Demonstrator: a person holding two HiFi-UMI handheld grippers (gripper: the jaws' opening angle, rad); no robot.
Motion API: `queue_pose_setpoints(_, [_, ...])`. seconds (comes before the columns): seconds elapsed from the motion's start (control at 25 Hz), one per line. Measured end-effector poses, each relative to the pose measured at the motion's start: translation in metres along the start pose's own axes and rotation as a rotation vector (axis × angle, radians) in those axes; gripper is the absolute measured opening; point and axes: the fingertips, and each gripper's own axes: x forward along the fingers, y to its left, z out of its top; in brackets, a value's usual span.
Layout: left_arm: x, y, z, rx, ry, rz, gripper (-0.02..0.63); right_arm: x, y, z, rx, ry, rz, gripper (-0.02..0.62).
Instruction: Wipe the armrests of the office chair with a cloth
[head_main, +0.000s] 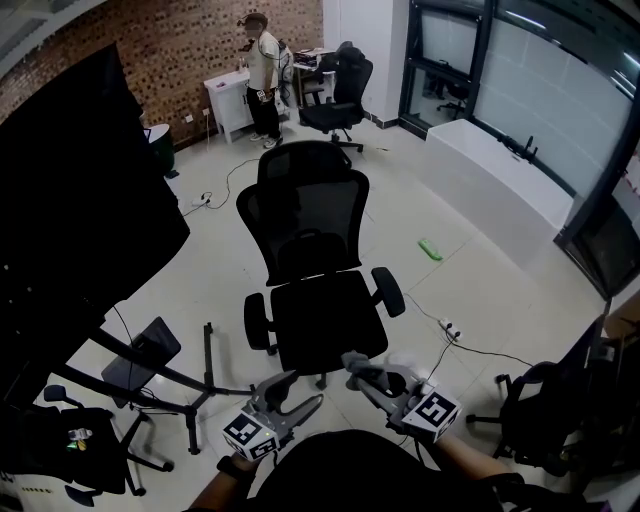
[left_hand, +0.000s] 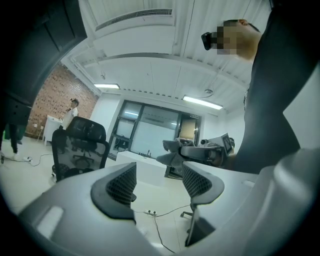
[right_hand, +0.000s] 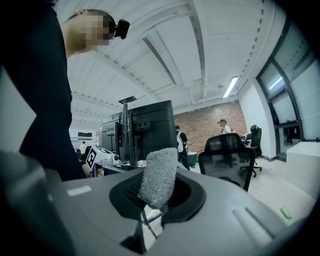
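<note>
Head view: the wearer's dark torso cuts off both forearms. The cloth (head_main: 354, 359) shows only as a grey tuft at the right tongs (head_main: 362, 371). Right gripper view: those tongs pinch the cloth, its end sticking up past the tips. Left tongs (head_main: 300, 393) are spread, nothing between them. Both point at the office chair (head_main: 320, 285) just ahead, its armrests (head_main: 388, 291) beyond the tips, not touched.

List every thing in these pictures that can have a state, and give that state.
Left gripper: open, nothing between its jaws.
Right gripper: shut on the cloth.
Cloth: pinched, sticking up from the jaws, away from the armrests.
Office chair: upright, unoccupied.
Armrests: neither touched by the cloth.
</note>
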Motion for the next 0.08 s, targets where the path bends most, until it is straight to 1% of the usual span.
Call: queue_pose_setpoints(0.08, [0.0012,-0.0019,-0.0003,0.003,0.000,0.001,0.310,-0.0017,-0.0001,0.0015,-0.005,-0.004,0.004,0.034])
